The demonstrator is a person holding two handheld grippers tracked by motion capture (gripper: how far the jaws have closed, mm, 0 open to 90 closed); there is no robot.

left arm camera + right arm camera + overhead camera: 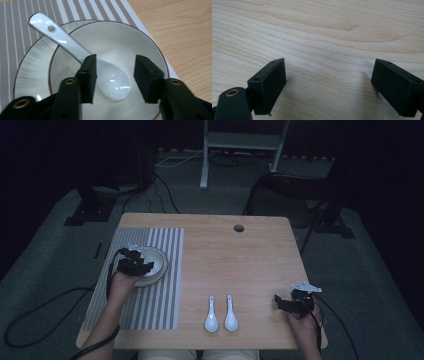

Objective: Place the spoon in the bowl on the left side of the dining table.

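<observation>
High view: a wooden tabletop (pixel 240 255) carrying a grey striped placemat (pixel 160 305) on its left part. A white bowl (pixel 159 262) sits on a plate on the placemat. The left tongs (pixel 131 261), held in the person's left hand (pixel 121 282), hang over the bowl. Two white spoons (pixel 220 314) lie side by side on bare wood near the front edge, handles pointing away from the person, between the placemat and the right tongs (pixel 287 302). The right tongs are held in the right hand (pixel 302 320) low over the front right corner of the tabletop, well apart from the spoons.

Left gripper view: the left tongs (pixel 115 75) stand spread above the bowl (pixel 140 45). A third white spoon (pixel 75 50) lies in it, scoop on the bowl's floor between the jaws, handle resting on the rim and reaching out over the plate (pixel 32 67). Neither jaw visibly presses the spoon.

Right gripper view: the right tongs (pixel 328 80) are spread wide over bare wood grain (pixel 324 32), with nothing between the jaws.
</observation>
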